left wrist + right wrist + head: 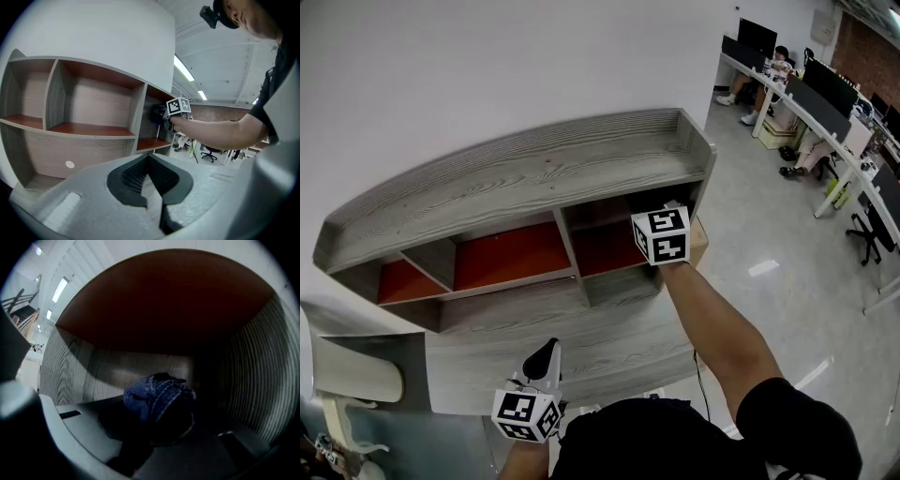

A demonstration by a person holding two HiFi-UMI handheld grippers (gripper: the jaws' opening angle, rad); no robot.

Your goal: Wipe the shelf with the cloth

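Note:
A grey wood-grain shelf unit (534,169) with red-brown inner panels stands against a white wall. My right gripper (159,411) reaches into the unit's right-hand compartment (605,248) and is shut on a bunched dark blue cloth (154,397). The cloth sits close to the compartment's back wall, in deep shadow. In the head view only this gripper's marker cube (661,234) shows at the compartment's mouth. My left gripper (546,358) hangs low over the unit's lower surface, close to my body. Its jaws are shut and hold nothing (150,180).
The middle compartment (511,258) and the left compartment (408,279) hold nothing. A broad grey lower board (591,337) runs below them. A white chair (352,375) stands at the lower left. Desks with monitors and seated people (787,84) fill the far right.

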